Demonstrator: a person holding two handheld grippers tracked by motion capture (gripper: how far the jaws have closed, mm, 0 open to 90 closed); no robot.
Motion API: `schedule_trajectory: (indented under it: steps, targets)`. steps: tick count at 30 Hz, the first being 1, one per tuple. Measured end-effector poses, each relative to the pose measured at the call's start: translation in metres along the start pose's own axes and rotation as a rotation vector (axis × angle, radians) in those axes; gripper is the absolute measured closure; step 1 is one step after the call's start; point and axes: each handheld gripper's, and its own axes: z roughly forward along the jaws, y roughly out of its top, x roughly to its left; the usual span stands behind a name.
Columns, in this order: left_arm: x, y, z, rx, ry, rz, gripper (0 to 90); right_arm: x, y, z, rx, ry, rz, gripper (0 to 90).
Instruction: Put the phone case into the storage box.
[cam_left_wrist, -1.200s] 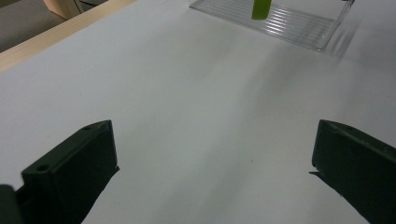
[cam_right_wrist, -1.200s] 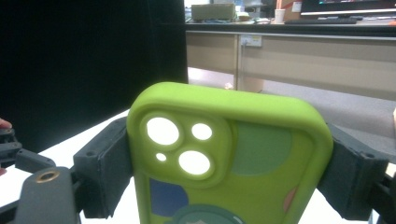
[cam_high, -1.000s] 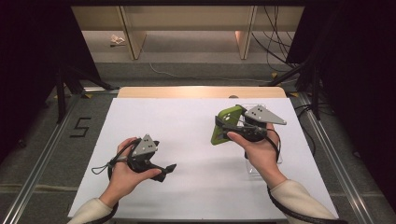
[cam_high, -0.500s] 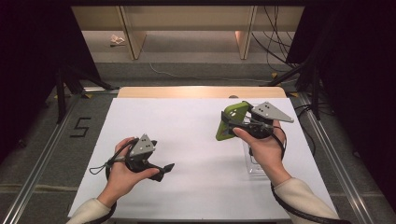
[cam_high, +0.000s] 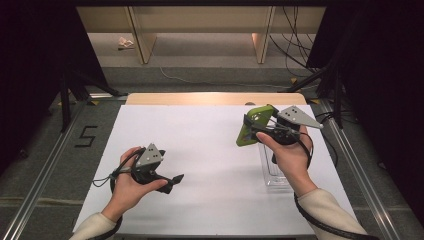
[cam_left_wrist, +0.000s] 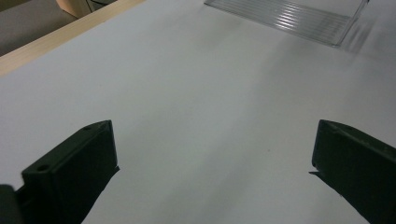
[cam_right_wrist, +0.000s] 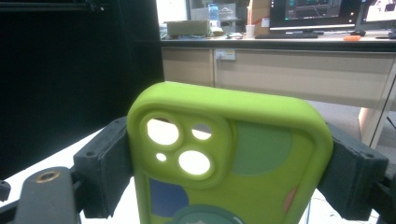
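High view: right gripper (cam_high: 251, 131) at center-right of frame, held above the white table (cam_high: 200, 145), jaws pinching a green phone case (cam_high: 255, 125) by its sides, case tilted up off the surface. Clear plastic tray (cam_high: 272, 172) just below/behind the right hand (cam_high: 290, 155). Left gripper (cam_high: 176, 179) at lower left, low over the table, nothing betw. its jaws.

Left gripper view: both black jaws spread wide at bottom corners, bare white table betw. them; clear ribbed tray (cam_left_wrist: 299, 18) at top right, well apart.

Right gripper view: green phone case (cam_right_wrist: 233, 158) fills center, camera cutouts at upper left, jaws pressed on its left & right edges.
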Motion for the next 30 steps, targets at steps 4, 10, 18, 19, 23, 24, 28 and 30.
schedule_trajectory:
  steps: [4, 10, 18, 19, 23, 24, 28, 30]
  targets:
    - [0.001, -0.001, 0.000, -0.001, 0.004, -0.003, 0.0, -0.003, 0.001, -0.001, -0.001, -0.010, 0.000, 16.5]
    - [0.003, -0.001, 0.001, 0.003, 0.004, -0.005, 0.0, -0.006, 0.002, -0.002, -0.007, -0.020, -0.004, 16.6]
    - [0.004, -0.002, 0.001, 0.002, 0.007, -0.008, 0.0, -0.009, 0.004, -0.003, -0.011, -0.032, 0.000, 16.6]
    - [0.004, -0.002, 0.001, 0.003, 0.007, -0.007, 0.0, -0.010, 0.004, -0.004, -0.011, -0.034, 0.001, 16.6]
    - [0.005, -0.002, 0.000, 0.000, 0.010, -0.008, 0.0, -0.012, 0.004, -0.004, -0.014, -0.037, 0.004, 16.6]
    - [0.005, -0.002, 0.000, 0.000, 0.010, -0.008, 0.0, -0.012, 0.005, -0.004, -0.012, -0.037, 0.008, 16.6]
    - [0.005, -0.002, 0.000, -0.001, 0.010, -0.009, 0.0, -0.015, 0.005, -0.005, -0.016, -0.044, 0.006, 16.6]
    - [0.005, -0.002, 0.000, -0.001, 0.011, -0.008, 0.0, -0.016, 0.006, -0.006, -0.014, -0.048, 0.008, 16.6]
